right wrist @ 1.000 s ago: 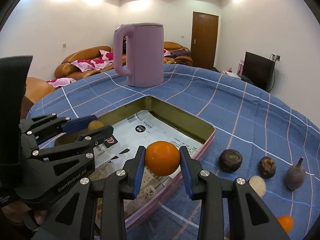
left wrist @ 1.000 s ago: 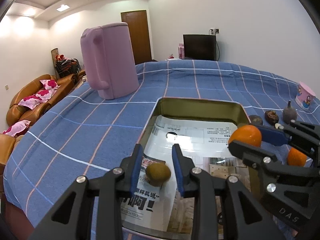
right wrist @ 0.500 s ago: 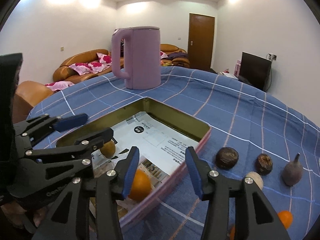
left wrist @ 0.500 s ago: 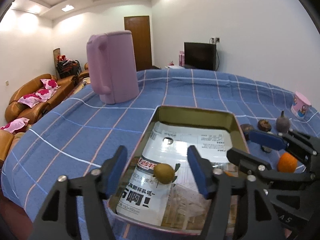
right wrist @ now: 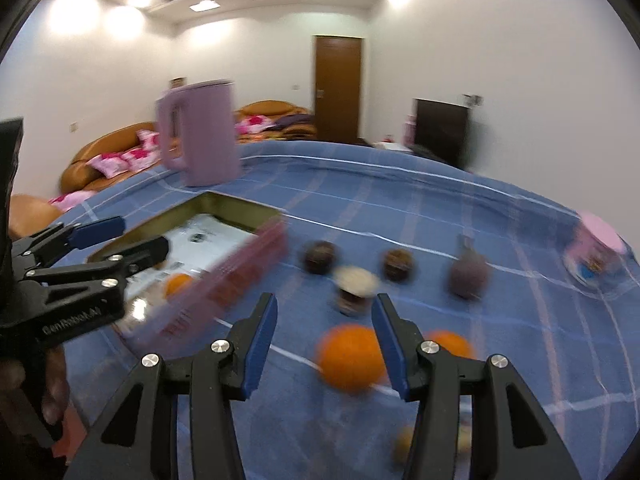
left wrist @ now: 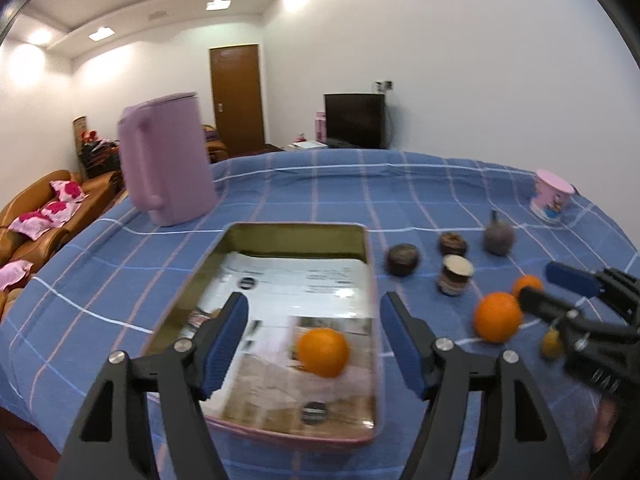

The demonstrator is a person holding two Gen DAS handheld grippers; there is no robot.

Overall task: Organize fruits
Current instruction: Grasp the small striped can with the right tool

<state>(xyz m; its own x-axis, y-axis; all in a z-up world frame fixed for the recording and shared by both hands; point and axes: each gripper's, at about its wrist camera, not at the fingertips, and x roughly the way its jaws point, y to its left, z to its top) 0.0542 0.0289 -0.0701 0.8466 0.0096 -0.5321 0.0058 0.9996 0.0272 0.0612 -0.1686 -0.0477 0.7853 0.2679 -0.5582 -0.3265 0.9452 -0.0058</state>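
Observation:
A pink-rimmed metal tray (left wrist: pixel 370 264) lined with newspaper lies on the blue checked tablecloth. One orange (left wrist: pixel 323 352) lies in it near the front right. My left gripper (left wrist: pixel 314 338) is open and empty above the tray's near end. My right gripper (right wrist: pixel 324 338) is open and empty, to the right of the tray (right wrist: pixel 256 248), above a second orange (right wrist: pixel 349 358) on the cloth. A third orange (right wrist: pixel 448 344) lies just beyond. Dark round fruits (right wrist: pixel 319 256) and a fig-shaped one (right wrist: pixel 468 274) lie further back. The view is blurred.
A tall pink kettle (left wrist: pixel 166 164) stands behind the tray at the left. A small pink cup (left wrist: pixel 552 198) stands at the far right of the table. A small cut fruit (left wrist: pixel 454 276) sits among the dark ones. A small yellowish fruit (left wrist: pixel 551 344) lies near the right gripper.
Both grippers have opened and pulled back. The right one dropped its orange into the tray and swung right over the loose fruits. The left one let go of the small brown fruit.

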